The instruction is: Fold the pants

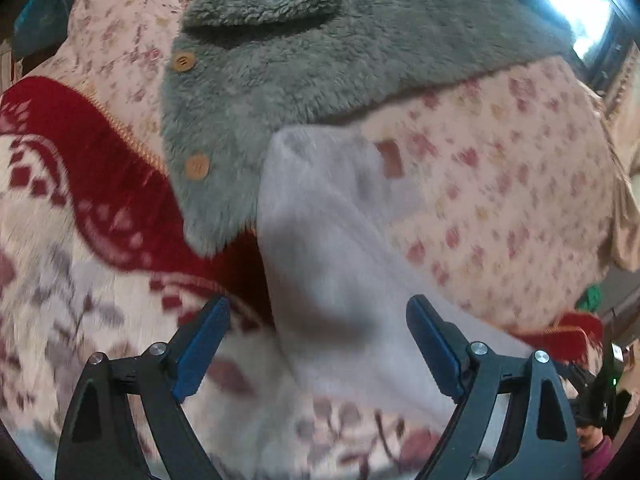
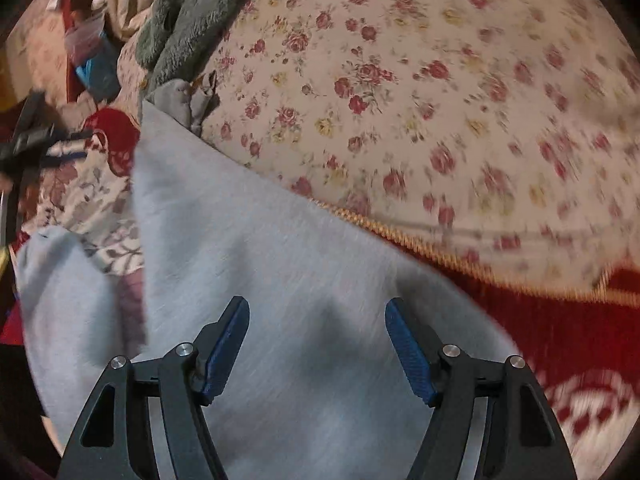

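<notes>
1. Across the bed, under both of our grippers, the light grey pants (image 2: 280,264) lay spread over a red-and-white patterned blanket (image 1: 92,184) and a floral quilt (image 2: 420,92).
2. Our left gripper (image 1: 318,344) stood wide open with nothing between its blue pads (image 1: 202,350); a pant leg (image 1: 332,240) ran up from 6 o'clock toward 12 between them, without clear contact.
3. At 12 o'clock in the left wrist view, a grey fleece jacket (image 1: 320,60) with wooden buttons (image 1: 197,167) overlapped the far end of that leg.
4. Our right gripper (image 2: 318,344) was also spread wide and held nothing, hovering above the broad grey cloth that filled the view from 6 to 9 o'clock.
5. From the right wrist view, the left gripper (image 2: 28,144) showed at 9 o'clock, blurred, beside the pants' edge.
6. Both views were smeared by motion, so we could not tell whether either gripper touched the fabric.
</notes>
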The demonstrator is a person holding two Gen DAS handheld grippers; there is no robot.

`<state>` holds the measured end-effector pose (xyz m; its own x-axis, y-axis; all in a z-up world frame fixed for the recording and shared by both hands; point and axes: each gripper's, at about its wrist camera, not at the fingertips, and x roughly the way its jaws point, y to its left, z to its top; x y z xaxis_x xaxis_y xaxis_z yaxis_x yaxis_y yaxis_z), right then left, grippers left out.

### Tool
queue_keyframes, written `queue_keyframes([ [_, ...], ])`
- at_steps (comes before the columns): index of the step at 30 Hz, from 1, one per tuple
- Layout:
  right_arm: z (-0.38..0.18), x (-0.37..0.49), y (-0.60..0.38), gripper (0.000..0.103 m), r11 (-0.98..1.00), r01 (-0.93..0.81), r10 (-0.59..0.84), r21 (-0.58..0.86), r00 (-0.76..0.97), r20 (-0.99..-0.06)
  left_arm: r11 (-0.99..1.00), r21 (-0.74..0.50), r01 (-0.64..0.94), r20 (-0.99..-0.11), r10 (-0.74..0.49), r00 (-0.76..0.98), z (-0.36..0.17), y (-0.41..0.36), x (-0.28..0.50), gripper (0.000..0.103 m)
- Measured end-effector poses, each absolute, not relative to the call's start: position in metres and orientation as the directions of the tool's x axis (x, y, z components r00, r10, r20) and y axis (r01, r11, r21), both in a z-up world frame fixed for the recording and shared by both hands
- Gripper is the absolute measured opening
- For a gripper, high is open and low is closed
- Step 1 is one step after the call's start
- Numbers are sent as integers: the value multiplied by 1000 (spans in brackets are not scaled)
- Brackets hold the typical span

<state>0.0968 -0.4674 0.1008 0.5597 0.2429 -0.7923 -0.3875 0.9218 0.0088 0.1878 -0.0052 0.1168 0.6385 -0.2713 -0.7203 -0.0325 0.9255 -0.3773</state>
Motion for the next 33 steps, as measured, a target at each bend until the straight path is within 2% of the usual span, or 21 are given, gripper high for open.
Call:
queue_keyframes([
  [7,81,158,-446,81,828,-551,222,-105,494,-840,940,-338,-39,-726,-234,647,108,1,249,89],
  [14,56,193,-437,80,789,-610,225,-75,400,-888,961,-277,3,-738,-215,640,102,-2,285,89],
  [16,47,192,-428,68,753,-650,203,-97,369,-907,964,-267,-2,-744,-205,636,98,-2,293,89],
  [19,38,188,-418,23,729,-662,129,-175,384,-914,963,-271,14,-753,-221,620,93,-5,301,89],
  [20,37,186,-416,22,725,-661,114,-194,393,-913,963,-270,20,-751,-224,622,92,-8,303,89],
  [22,41,179,-410,16,710,-662,90,-239,422,-902,965,-258,41,-740,-225,634,92,-16,304,57],
  [23,44,175,-407,15,705,-659,78,-263,441,-894,968,-249,40,-746,-218,629,93,-19,304,45],
  [26,59,160,-403,13,677,-648,31,-350,499,-866,971,-236,49,-748,-214,628,100,-31,299,25],
  [33,126,134,-414,12,690,-506,-76,-518,661,-746,959,-274,68,-685,-244,687,161,-32,267,22],
])
